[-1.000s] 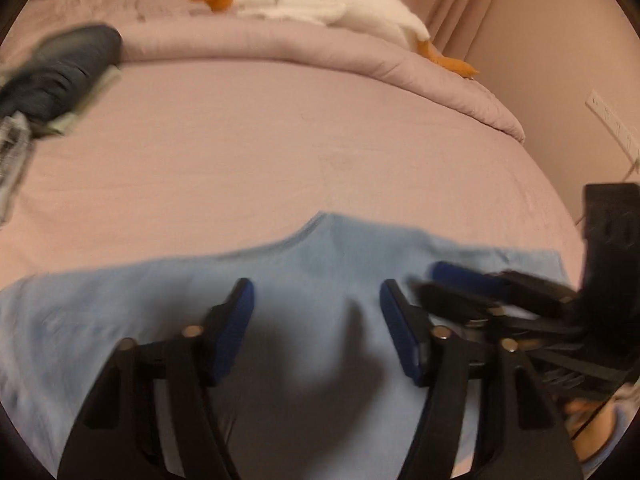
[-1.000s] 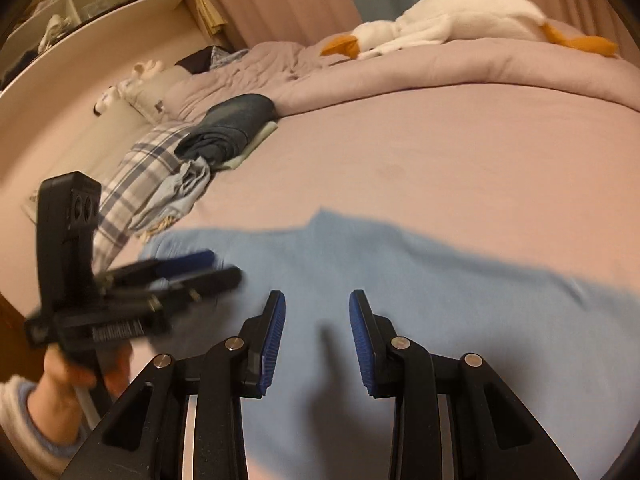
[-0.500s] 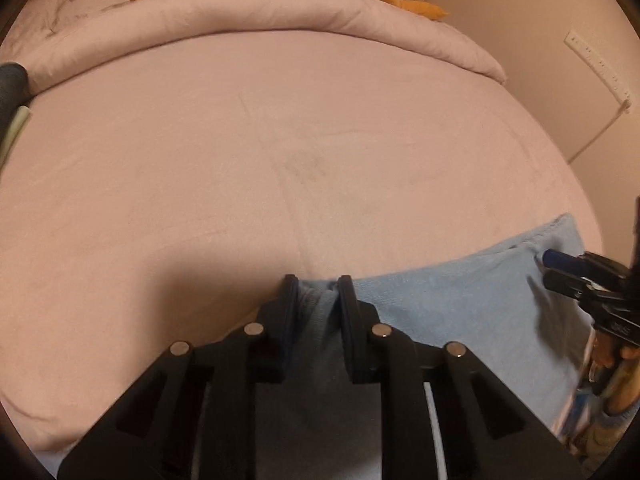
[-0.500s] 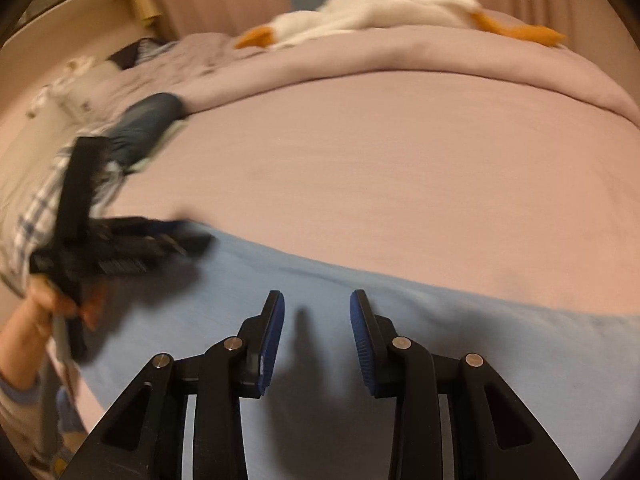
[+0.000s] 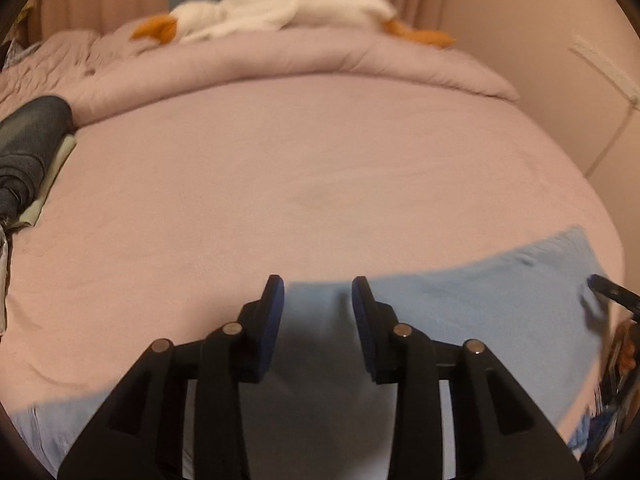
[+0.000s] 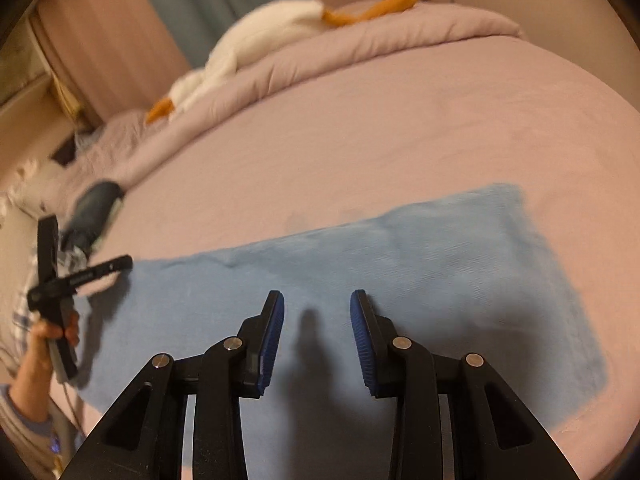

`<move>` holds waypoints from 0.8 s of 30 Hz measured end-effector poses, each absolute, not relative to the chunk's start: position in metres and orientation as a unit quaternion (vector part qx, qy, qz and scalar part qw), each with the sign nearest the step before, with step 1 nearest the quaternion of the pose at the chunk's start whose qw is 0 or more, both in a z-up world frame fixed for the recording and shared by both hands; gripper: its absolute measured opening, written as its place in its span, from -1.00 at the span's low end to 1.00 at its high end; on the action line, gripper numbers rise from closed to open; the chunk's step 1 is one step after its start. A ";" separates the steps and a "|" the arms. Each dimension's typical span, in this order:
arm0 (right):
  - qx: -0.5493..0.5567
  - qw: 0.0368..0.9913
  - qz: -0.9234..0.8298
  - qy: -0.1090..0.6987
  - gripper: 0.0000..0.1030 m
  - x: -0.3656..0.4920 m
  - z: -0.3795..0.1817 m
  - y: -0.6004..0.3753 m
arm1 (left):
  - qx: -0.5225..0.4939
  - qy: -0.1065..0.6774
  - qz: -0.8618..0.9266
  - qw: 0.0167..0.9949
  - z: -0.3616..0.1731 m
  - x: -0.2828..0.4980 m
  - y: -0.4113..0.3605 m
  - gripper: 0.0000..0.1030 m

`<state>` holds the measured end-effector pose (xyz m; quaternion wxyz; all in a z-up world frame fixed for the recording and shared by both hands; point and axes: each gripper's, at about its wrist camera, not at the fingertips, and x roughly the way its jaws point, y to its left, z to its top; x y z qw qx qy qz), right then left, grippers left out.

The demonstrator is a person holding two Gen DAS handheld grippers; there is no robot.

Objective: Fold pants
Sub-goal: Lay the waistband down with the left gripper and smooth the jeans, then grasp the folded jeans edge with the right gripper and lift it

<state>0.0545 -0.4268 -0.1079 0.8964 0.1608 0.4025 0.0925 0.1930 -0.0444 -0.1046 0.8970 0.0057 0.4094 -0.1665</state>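
Observation:
Light blue pants [image 6: 400, 280] lie flat, folded into a long band, on the pink bed [image 6: 400, 140]. They also show in the left wrist view [image 5: 460, 320]. My left gripper [image 5: 318, 312] is open and empty above the pants' far edge. It also shows in the right wrist view [image 6: 80, 276] at the pants' left end. My right gripper [image 6: 317, 328] is open and empty, hovering over the middle of the pants. Its fingertips [image 5: 600, 282] show at the right edge of the left wrist view.
A white plush goose [image 5: 288, 4] lies on the rolled pink duvet [image 5: 280, 64] at the far side. Dark folded clothes [image 5: 28, 140] and plaid fabric lie at the bed's left side. A wall [image 5: 560, 60] borders the bed on the right.
My left gripper was shut on the pants' edge half a second ago and has opened and let go. The pants now lie folded in a band. My right gripper stayed open.

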 end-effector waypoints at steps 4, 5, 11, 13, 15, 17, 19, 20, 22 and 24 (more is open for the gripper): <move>0.186 0.896 0.049 0.400 -0.16 0.019 -0.124 -0.472 | -0.002 0.425 -0.193 0.884 -0.117 0.157 -0.051 -0.19; 0.198 0.898 0.052 0.389 -0.32 0.009 -0.127 -0.485 | 0.004 0.436 -0.188 0.880 -0.125 0.151 -0.053 -0.19; 0.273 0.901 0.016 0.337 -0.29 -0.035 -0.118 -0.539 | -0.009 0.459 -0.172 0.872 -0.136 0.130 -0.049 -0.19; 0.273 0.902 -0.015 0.335 -0.21 -0.044 -0.113 -0.543 | -0.030 0.455 -0.184 0.871 -0.131 0.124 -0.052 -0.14; 0.327 0.883 -0.001 0.336 -0.21 -0.053 -0.117 -0.549 | -0.053 0.452 -0.204 0.867 -0.127 0.116 -0.056 -0.05; 0.376 0.862 0.032 0.339 -0.21 -0.058 -0.127 -0.546 | -0.085 0.457 -0.229 0.855 -0.127 0.110 -0.059 -0.03; 0.378 0.855 0.047 0.352 -0.20 -0.051 -0.134 -0.535 | -0.120 0.466 -0.254 0.839 -0.131 0.107 -0.070 -0.03; 0.372 0.855 0.046 0.359 -0.20 -0.045 -0.137 -0.528 | -0.129 0.469 -0.262 0.834 -0.132 0.107 -0.076 -0.03; 0.366 0.854 0.033 0.368 -0.20 -0.031 -0.144 -0.520 | -0.132 0.472 -0.266 0.830 -0.133 0.107 -0.087 -0.03; 0.392 0.854 0.033 0.342 -0.20 -0.022 -0.148 -0.526 | -0.133 0.478 -0.271 0.825 -0.136 0.108 -0.095 -0.03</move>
